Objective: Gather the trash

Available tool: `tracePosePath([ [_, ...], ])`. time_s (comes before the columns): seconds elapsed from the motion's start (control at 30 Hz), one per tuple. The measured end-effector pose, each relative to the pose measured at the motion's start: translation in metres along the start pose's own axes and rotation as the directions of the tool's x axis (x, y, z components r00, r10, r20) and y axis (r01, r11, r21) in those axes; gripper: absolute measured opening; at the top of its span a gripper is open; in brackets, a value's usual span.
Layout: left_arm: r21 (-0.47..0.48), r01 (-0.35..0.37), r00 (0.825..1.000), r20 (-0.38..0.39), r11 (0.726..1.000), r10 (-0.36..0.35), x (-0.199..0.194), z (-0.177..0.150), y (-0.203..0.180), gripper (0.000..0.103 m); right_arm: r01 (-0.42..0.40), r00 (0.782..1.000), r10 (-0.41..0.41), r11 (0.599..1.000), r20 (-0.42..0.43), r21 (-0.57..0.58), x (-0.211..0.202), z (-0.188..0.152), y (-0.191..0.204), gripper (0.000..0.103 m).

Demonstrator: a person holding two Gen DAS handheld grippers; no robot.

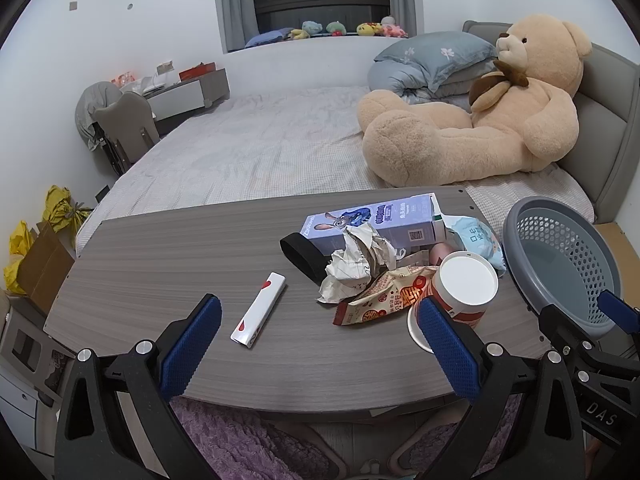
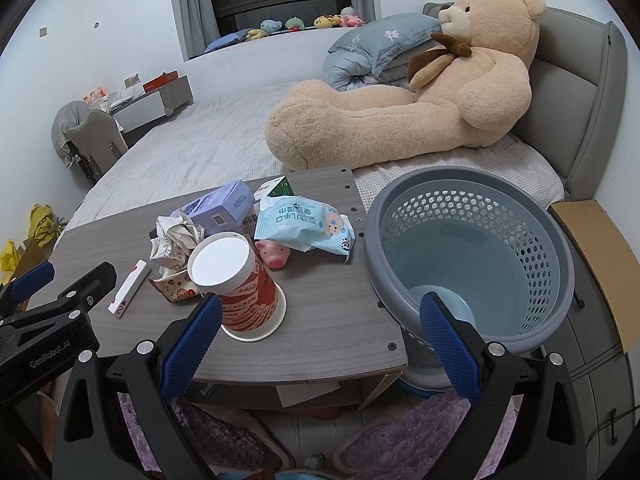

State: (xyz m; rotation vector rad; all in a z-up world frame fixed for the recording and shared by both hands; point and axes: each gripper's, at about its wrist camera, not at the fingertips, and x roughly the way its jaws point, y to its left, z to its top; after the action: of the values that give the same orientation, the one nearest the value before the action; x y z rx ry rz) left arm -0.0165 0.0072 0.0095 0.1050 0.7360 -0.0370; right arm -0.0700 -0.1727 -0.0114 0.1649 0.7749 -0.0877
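On the grey wooden table (image 1: pixel 168 256) lies a pile of trash: crumpled paper (image 1: pixel 356 264) (image 2: pixel 174 236), an orange snack wrapper (image 1: pixel 384 296) (image 2: pixel 176 284), an upside-down red paper cup (image 1: pixel 464 288) (image 2: pixel 240 288), a blue wipes pack (image 1: pixel 476 240) (image 2: pixel 308 224), a purple carton (image 1: pixel 380 220) (image 2: pixel 224 208) and a white card box (image 1: pixel 260 310) (image 2: pixel 128 286). A grey mesh bin (image 1: pixel 560 264) (image 2: pixel 472 256) stands at the table's right end. My left gripper (image 1: pixel 320 332) is open and empty at the front edge. My right gripper (image 2: pixel 320 332) is open and empty between cup and bin.
A pink pig toy (image 2: pixel 274 254) and a black band (image 1: pixel 300 256) lie among the trash. Behind the table is a bed (image 1: pixel 248 152) with a large teddy bear (image 1: pixel 488 112). A cardboard sheet (image 2: pixel 600 256) lies right of the bin. Purple rug (image 2: pixel 400 432) below.
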Motion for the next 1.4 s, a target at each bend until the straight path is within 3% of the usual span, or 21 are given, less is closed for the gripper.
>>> tracePosePath([
  [0.7, -0.008, 0.000, 1.000, -0.011, 1.000, 0.000, 0.003, 0.001, 0.005, 0.097, -0.008, 1.000, 0.008, 1.000, 0.010, 0.001, -0.002, -0.001, -0.001, 0.094],
  [0.83, -0.010, -0.030, 0.999, -0.014, 1.000, 0.029, 0.007, -0.002, 0.011, 0.097, -0.017, 1.000, 0.017, 1.000, 0.006, -0.019, 0.003, -0.004, 0.002, 0.094],
  [1.4, -0.085, -0.133, 0.989, -0.072, 0.988, 0.127, 0.041, -0.021, 0.080, 0.097, -0.145, 0.989, 0.141, 0.983, -0.046, -0.113, 0.055, -0.015, 0.048, 0.094],
])
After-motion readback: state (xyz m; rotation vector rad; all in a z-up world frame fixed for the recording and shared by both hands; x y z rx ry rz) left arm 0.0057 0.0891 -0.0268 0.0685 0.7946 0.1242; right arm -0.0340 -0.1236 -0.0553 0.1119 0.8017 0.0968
